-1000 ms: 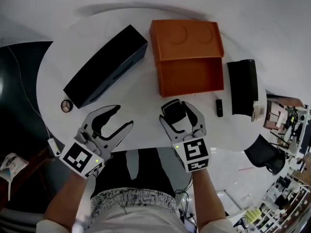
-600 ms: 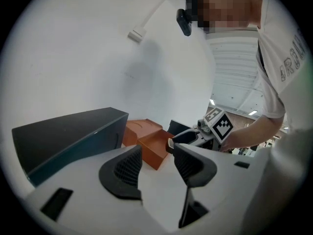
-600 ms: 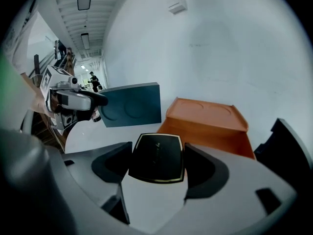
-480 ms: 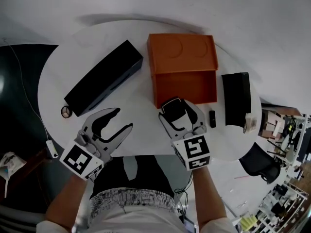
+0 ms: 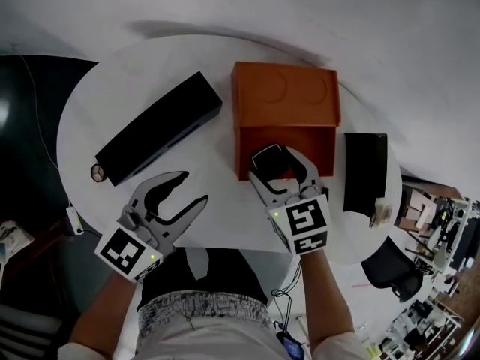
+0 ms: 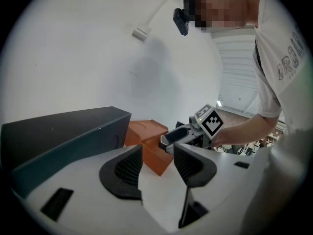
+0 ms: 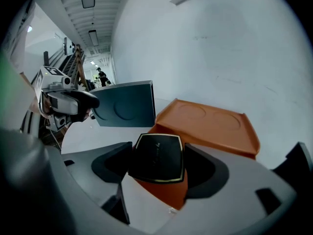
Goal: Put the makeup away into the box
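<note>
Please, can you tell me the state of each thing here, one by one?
orange box: open, lid folded back.
black compact: closed, held at the box's near edge.
right gripper: shut on the black compact.
left gripper: open, empty.
long black box: closed, lying flat.

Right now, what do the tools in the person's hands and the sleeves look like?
Both the left gripper and right gripper are light grey plastic, each with two curved fingers lined with black ribbed pads. Each carries a white cube printed with black square markers and a small green light. The person wears short white sleeves.
</note>
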`<move>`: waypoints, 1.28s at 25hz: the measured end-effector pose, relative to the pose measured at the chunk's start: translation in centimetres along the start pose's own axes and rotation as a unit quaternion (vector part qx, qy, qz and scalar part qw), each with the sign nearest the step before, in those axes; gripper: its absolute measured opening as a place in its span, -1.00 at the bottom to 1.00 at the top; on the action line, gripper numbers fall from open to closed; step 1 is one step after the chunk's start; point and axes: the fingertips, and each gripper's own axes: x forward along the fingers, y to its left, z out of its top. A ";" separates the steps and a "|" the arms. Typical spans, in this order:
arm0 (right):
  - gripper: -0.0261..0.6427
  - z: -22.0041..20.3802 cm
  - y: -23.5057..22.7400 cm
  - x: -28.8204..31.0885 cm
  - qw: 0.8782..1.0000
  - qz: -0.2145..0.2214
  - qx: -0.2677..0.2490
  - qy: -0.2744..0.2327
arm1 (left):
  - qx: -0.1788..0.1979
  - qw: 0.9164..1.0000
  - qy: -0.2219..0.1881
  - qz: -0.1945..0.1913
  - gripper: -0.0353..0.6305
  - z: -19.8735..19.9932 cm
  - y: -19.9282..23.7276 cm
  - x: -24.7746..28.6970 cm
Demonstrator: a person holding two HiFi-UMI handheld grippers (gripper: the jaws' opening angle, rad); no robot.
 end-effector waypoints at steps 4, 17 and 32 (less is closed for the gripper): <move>0.11 -0.3 -0.6 1.0 1.000 0.020 -0.012 0.017 | -0.008 1.000 -0.003 0.014 -0.24 -0.3 0.5 0.8; 0.11 -1.1 -1.0 3.6 0.991 0.084 -0.073 0.073 | -0.030 0.999 -0.011 0.036 -0.25 -1.2 0.8 2.5; 0.11 -2.3 -0.1 5.6 0.983 0.125 -0.092 0.098 | -0.036 0.998 -0.010 0.049 -0.25 -1.9 1.5 3.2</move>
